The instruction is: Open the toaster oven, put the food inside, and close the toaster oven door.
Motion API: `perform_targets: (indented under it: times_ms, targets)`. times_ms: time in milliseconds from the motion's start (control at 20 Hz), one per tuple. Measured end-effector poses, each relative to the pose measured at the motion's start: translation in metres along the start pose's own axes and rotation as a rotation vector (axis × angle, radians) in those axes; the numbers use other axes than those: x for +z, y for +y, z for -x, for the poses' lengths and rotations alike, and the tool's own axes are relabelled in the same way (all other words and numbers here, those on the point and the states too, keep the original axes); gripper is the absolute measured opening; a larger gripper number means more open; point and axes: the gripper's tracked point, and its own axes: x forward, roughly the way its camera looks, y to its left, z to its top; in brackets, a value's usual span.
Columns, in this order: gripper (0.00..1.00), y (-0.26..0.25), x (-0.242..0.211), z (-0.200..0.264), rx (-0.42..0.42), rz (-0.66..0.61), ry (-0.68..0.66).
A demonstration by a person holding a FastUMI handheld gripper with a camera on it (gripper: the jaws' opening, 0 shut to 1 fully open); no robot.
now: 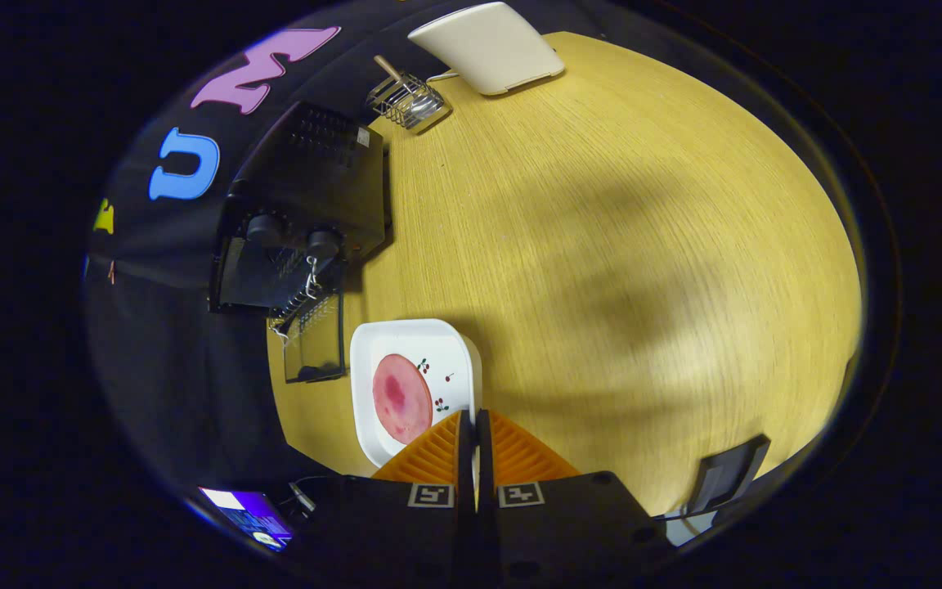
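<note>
The black toaster oven is seen standing at the edge of the pale wooden counter, against the booth's dark cloth wall, with two round knobs on its front. Its glass door appears already swung down and open, a wire rack showing at the mouth of the cavity, so the first step of the task can be judged done.

The food, a round pink slice that looks like ham or sausage, is seen lying on a white square plate with rounded corners, set on the counter just beside the open door. The slice has not yet been lifted, so loading and closing the door are left.

The hand-held gripper is held above the plate's near corner, its two orange ribbed fingers brought almost together with only a thin slit between them. Nothing is gripped between them. The slice lies just ahead of the fingertips and a little to the side toward the oven.

Beyond the oven, a small wire basket with a wooden-handled utensil and a white flat-lidded appliance are set at the counter's far end, well apart from the plate.
</note>
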Motion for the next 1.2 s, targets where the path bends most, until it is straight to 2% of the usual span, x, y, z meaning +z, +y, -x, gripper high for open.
perform_targets:
  times_ms: [200, 600, 1000, 1200]
  targets:
    - [0.05, 0.045, -0.018, 0.009, 0.068, -0.086, -0.038]
    - [0.05, 0.146, -0.039, -0.014, 0.140, -0.131, -0.103]
    - [0.05, 0.209, -0.039, -0.073, 0.084, -0.321, -0.180]
    - [0.05, 0.219, -0.015, -0.104, 0.039, -0.459, -0.281]
